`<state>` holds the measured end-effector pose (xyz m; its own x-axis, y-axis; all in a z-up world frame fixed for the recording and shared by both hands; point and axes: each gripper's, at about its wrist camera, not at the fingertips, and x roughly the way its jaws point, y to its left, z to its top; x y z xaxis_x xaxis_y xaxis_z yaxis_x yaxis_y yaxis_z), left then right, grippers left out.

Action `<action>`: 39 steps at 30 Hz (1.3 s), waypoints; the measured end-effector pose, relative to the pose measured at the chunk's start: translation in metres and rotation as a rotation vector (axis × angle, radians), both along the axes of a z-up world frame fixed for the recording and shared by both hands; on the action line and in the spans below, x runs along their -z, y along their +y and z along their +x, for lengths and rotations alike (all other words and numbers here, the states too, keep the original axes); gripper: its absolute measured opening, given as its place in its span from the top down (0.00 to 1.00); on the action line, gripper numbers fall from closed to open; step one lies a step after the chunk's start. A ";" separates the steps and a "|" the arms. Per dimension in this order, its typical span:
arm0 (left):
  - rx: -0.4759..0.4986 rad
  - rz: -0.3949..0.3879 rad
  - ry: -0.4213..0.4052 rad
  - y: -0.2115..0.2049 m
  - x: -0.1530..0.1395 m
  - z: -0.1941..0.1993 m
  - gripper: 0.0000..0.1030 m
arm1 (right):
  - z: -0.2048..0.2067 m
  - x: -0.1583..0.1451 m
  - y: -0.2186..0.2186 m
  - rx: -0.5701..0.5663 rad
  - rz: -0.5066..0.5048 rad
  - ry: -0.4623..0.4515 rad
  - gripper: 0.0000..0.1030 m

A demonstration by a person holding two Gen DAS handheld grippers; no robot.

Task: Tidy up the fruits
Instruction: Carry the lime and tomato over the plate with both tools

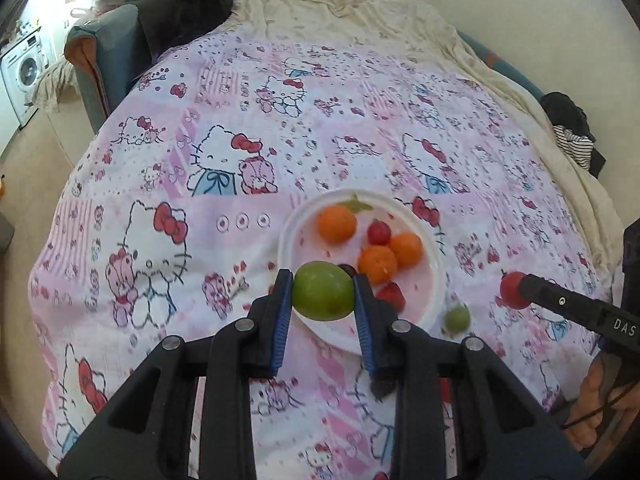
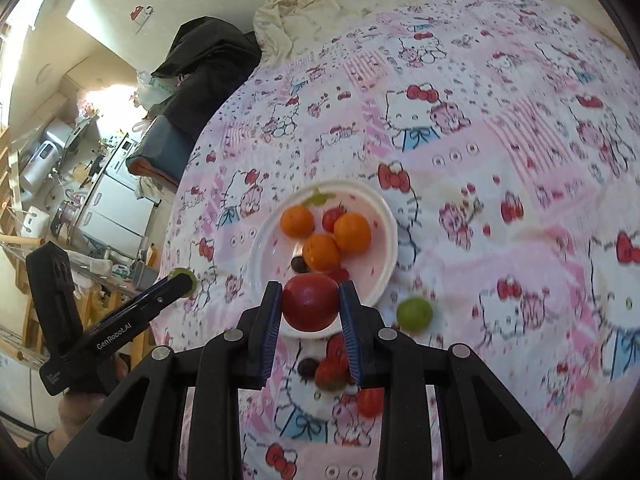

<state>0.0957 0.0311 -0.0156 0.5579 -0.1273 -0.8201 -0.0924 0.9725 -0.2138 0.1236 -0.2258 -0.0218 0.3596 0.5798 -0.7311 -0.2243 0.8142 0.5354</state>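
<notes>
Squarely between fingers (image 1: 285, 308): green fruit (image 1: 323, 296).

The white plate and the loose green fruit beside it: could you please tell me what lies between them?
Nothing but bare patterned blanket lies between the plate and the green fruit, seen clearest in the right wrist view.

Both wrist views look steeply down, sharing the plate (image 1: 434, 280).
</notes>
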 end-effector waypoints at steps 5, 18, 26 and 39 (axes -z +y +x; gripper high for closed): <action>0.007 0.007 0.025 0.000 0.013 0.021 0.75 | 0.023 0.012 0.013 -0.022 -0.048 0.005 0.70; 0.041 0.047 0.070 -0.008 0.044 0.064 0.75 | 0.062 0.049 0.036 -0.073 -0.122 0.048 0.70; 0.043 0.054 0.125 -0.013 0.068 0.072 0.74 | 0.065 0.072 0.047 -0.108 -0.155 0.135 0.70; 0.050 0.032 0.153 -0.017 0.076 0.070 0.72 | 0.068 0.089 0.044 -0.089 -0.171 0.208 0.68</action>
<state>0.1654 0.0137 -0.0919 0.4202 -0.1244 -0.8989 -0.0731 0.9827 -0.1702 0.1915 -0.1816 -0.1111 0.1448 0.4643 -0.8738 -0.1983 0.8788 0.4341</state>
